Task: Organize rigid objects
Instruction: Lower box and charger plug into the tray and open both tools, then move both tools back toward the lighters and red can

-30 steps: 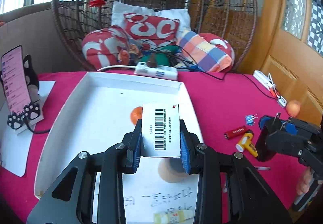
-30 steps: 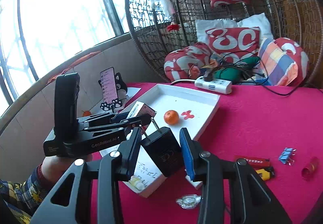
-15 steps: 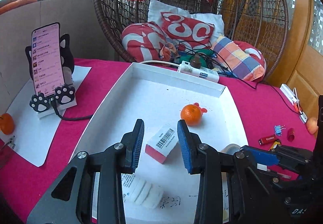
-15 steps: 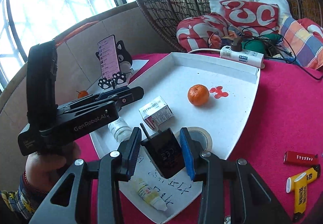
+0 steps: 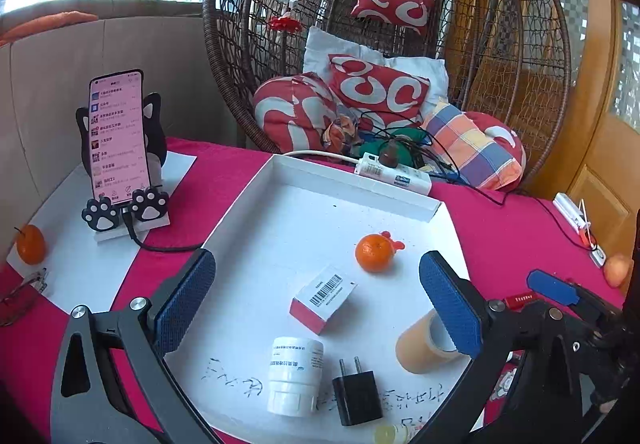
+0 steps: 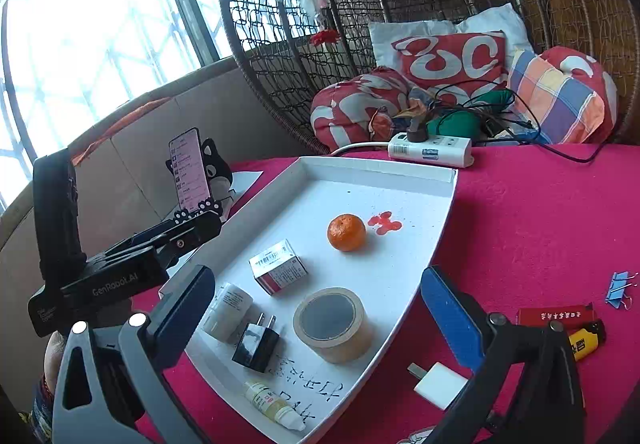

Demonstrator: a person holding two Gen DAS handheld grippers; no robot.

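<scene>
A white tray [image 5: 280, 204] [image 6: 400, 172] on the red table holds a red-and-white barcode box [image 5: 323, 298] [image 6: 278, 270], a black charger plug [image 5: 356, 396] [image 6: 256, 344], a white pill bottle [image 5: 294, 376] [image 6: 227, 311], a tape roll [image 5: 424, 348] [image 6: 332, 324], an orange [image 5: 374, 253] [image 6: 346, 232] and a small dropper bottle [image 6: 272, 404]. My left gripper [image 5: 316, 308] is open and empty above the tray. My right gripper [image 6: 316, 308] is open and empty above the tray's near edge.
On the red cloth to the right lie a white charger [image 6: 438, 384], a red lighter [image 6: 556, 316], a yellow lighter [image 6: 584, 342] and a blue binder clip [image 6: 620, 288]. A phone on a cat stand [image 5: 120, 148] is at the left, a power strip [image 5: 394, 174] behind the tray.
My left gripper let go of the barcode box and my right gripper let go of the black charger; both lie in the tray. Both grippers opened wide and drew back.
</scene>
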